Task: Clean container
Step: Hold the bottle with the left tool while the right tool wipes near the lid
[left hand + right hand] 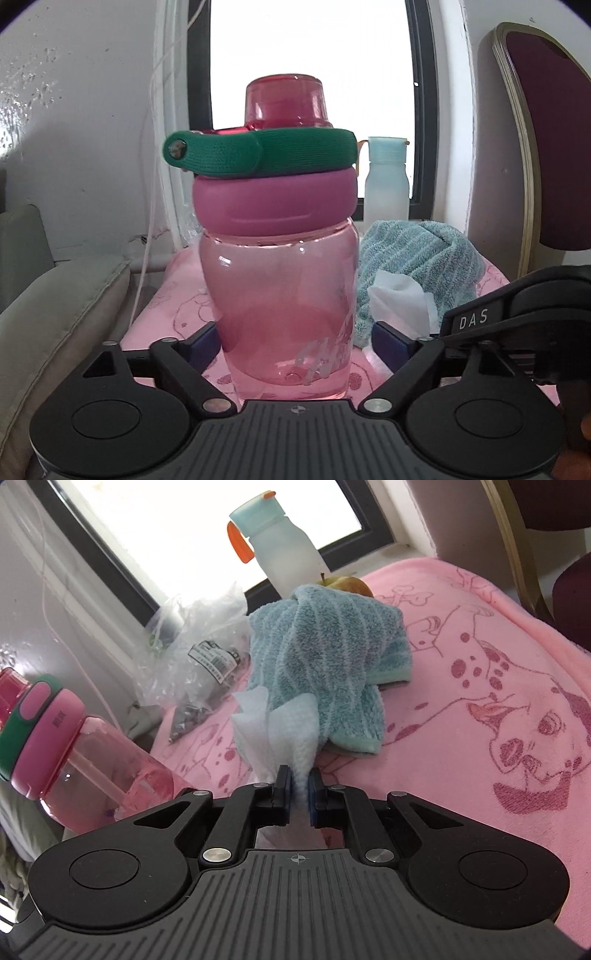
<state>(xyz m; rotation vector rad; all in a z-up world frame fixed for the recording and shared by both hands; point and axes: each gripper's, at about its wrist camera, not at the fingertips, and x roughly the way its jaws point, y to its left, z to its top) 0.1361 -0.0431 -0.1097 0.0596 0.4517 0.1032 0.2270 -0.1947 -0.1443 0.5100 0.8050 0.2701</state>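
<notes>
A pink see-through bottle (pixel 284 295) with a purple lid, a green strap and a red cap stands upright on the pink cloth (pixel 177 295). It fills the space between the fingers of my left gripper (pixel 293 343), which is open, with a narrow gap showing at the right finger. In the right wrist view the same bottle (pixel 92 753) is at the left edge. My right gripper (pixel 298 786) is shut on a folded white wipe (pixel 273 731), held just above the cloth and in front of the blue towel. That gripper also shows at the right of the left wrist view.
A striped blue towel (pixel 325 657) lies bunched mid-table, with an apple (pixel 349 583) and a frosted bottle (pixel 284 550) with an orange loop behind it by the window. A crinkled clear plastic bag (pixel 195 646) lies to the left. A maroon chair (pixel 546 147) stands at the right.
</notes>
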